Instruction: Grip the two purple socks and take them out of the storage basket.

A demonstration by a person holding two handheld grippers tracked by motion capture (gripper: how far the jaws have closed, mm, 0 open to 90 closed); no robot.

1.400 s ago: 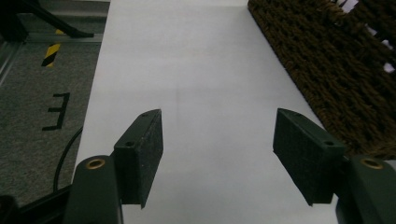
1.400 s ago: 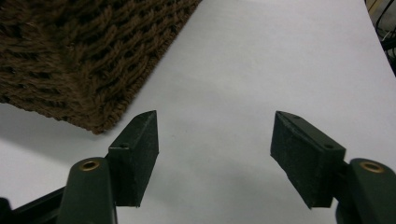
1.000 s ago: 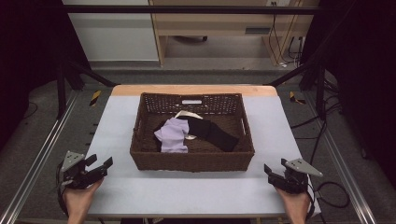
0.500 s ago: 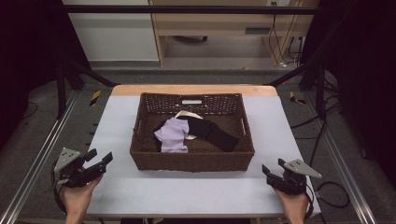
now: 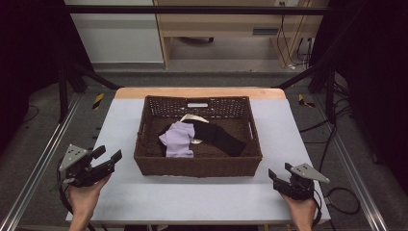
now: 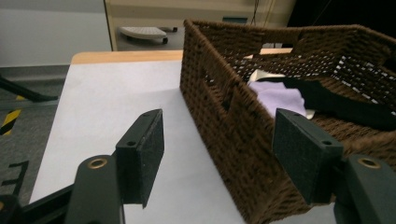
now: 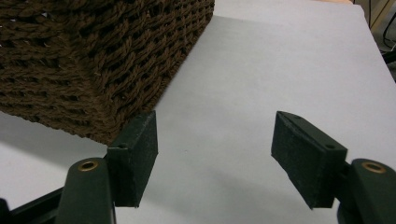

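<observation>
High view: white label (image 5: pixel 197 105) on basket (image 5: pixel 197 166), unreadable.

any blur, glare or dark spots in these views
High view: soft overall, the surroundings nearly black, the table evenly lit. Left gripper view: sharp wicker basket, no glare. Right gripper view: the basket casts a soft shadow on the table, and its near weave looks slightly blurred.

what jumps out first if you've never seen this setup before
A dark woven basket sits mid-table on the pale table, with a lilac cloth and a black cloth lying inside it, the two touching. At the near corners, the left gripper and the right gripper are each held in a hand, fingers spread open and empty, on either side of the basket.
</observation>
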